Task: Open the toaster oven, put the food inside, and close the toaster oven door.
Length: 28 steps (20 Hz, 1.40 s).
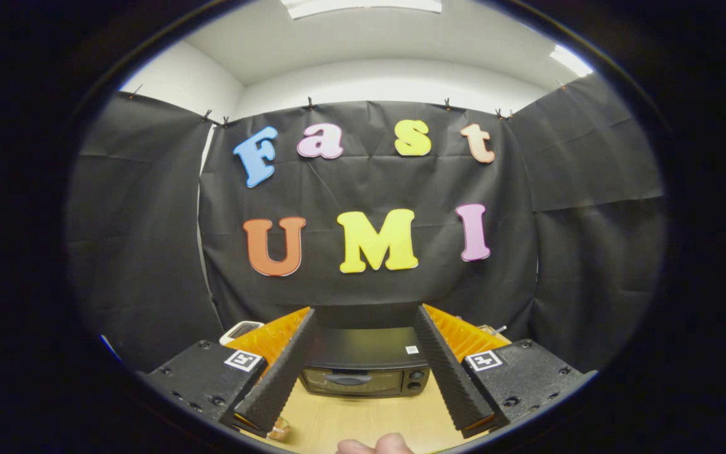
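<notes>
A black toaster oven (364, 372) stands on the wooden table (363, 419), seen between my two fingers and some way beyond them. Its glass door with a handle (347, 379) is closed, and two knobs (414, 379) sit on its right side. My gripper (364, 315) is open wide, held above the table with nothing between its fingers. A small brownish piece of food (278, 430) lies on the table by the near end of the left finger, partly hidden by it.
A small white device (241, 330) sits on the table left of the oven. Black cloth walls close in the back and both sides. A person's fingertips (375, 445) show at the near table edge.
</notes>
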Tool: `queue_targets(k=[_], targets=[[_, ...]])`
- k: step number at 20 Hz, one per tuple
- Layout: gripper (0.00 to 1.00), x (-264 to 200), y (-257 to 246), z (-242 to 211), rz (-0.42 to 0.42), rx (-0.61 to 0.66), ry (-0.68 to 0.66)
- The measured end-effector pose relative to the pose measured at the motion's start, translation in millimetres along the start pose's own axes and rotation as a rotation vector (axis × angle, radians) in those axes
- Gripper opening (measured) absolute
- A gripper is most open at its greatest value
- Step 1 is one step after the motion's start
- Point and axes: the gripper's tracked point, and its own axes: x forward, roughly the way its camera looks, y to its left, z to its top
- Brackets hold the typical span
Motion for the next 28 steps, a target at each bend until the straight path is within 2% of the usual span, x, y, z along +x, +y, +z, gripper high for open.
queue_targets(k=[18,24,28], targets=[[1.00,4,-17,-12,-0.034,0.013,0.031],[1.00,21,-16,-37,-0.030,0.013,0.088],[1.00,45,-2,-81,-0.018,0.039,0.166]])
